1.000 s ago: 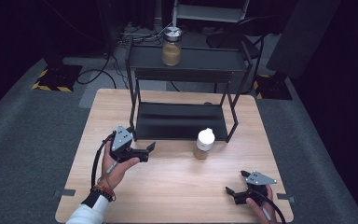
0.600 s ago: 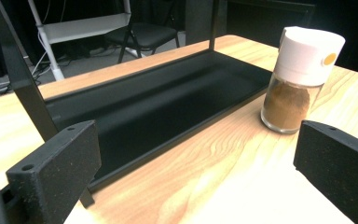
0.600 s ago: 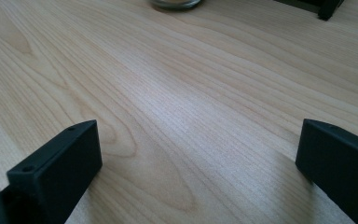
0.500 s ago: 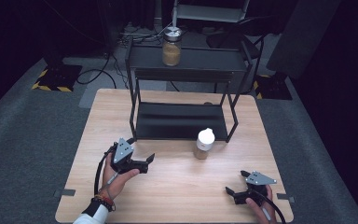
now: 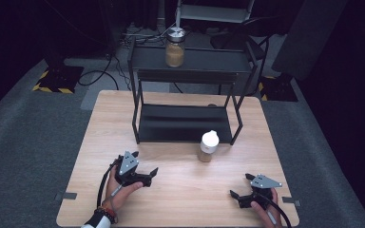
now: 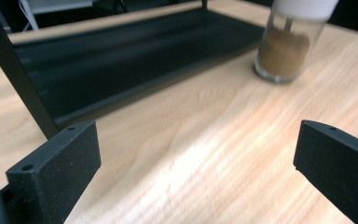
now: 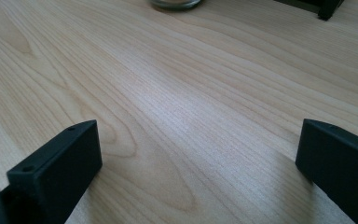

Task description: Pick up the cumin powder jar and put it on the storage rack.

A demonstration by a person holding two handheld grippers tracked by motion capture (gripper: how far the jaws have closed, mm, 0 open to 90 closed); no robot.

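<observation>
A small glass jar with a white lid holds brown powder and stands on the wooden table just in front of the black rack. The jar lies ahead and to the right of my left gripper's jaws. My left gripper is open at the front left of the table, empty. My right gripper is open near the front right edge, empty, with the jar's base far ahead. A second jar with a metal lid stands on the rack's top shelf.
The black two-shelf rack occupies the back half of the table; its lower shelf lies bare. Cables and dark equipment sit on the grey floor behind the table. Bare wood lies between the two grippers.
My left gripper has drawn back toward the front edge of the table and slightly right. The right gripper and both jars have stayed put.
</observation>
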